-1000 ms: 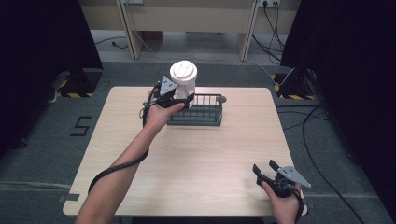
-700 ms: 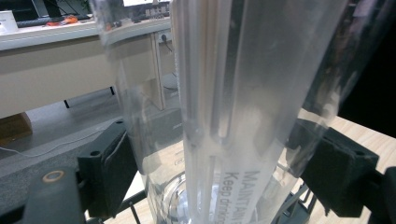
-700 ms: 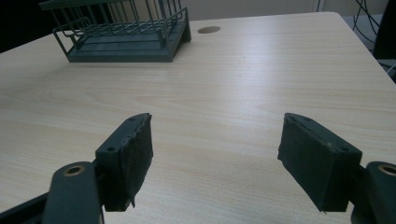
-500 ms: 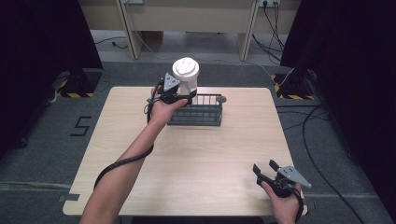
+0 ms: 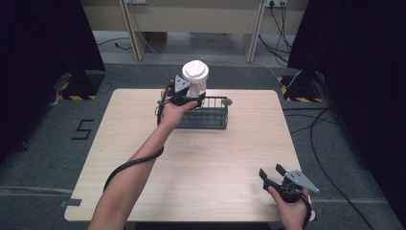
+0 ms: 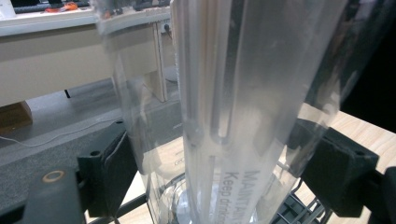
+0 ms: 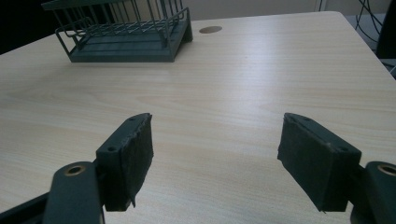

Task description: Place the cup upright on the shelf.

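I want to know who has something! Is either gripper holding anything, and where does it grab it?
The left gripper holds a clear bottle by its sides, low down. The right gripper is open and holds nothing.

Overhead cam looks forward and down on the whole table (image 5: pixel 239 158). Right gripper cam sits low, sharing the wire rack (image 7: pixel 126 35). Left one's pressed against a clear bottle (image 6: pixel 233 116).

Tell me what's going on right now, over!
Left gripper shut on clear tumbler, held above the wire rack. Right gripper open, empty, near table corner. Nothing in the way.
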A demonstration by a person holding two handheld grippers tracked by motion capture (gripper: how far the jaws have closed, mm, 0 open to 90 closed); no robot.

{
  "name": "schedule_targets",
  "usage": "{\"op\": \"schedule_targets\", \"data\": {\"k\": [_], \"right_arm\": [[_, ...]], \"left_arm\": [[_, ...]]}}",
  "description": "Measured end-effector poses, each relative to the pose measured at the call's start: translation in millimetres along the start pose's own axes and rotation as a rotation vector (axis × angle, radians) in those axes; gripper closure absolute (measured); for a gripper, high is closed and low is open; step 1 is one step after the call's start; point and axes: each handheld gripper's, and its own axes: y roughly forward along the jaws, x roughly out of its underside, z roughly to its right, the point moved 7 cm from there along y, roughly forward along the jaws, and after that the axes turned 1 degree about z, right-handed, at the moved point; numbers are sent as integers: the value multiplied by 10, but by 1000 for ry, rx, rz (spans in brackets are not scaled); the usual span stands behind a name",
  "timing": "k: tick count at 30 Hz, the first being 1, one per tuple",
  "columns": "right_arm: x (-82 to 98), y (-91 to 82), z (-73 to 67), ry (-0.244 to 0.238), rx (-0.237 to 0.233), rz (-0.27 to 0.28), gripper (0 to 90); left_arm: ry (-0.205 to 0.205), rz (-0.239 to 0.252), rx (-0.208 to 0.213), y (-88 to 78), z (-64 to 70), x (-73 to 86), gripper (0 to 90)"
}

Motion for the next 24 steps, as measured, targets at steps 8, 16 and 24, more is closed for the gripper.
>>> {"op": "schedule_targets", "data": {"k": [8,16,24], "right_arm": [[0,0,-4,-1,-5,0,268],[-1,3,-5,0,-7,-1,269],[-3,5,0,-9,-7,1,270]], "left_arm": [[-15,-26,-3,109,37,113,179],[-30,-55,-18,186,37,248,179],[-40,-72,-26,234,47,324,179]]}}
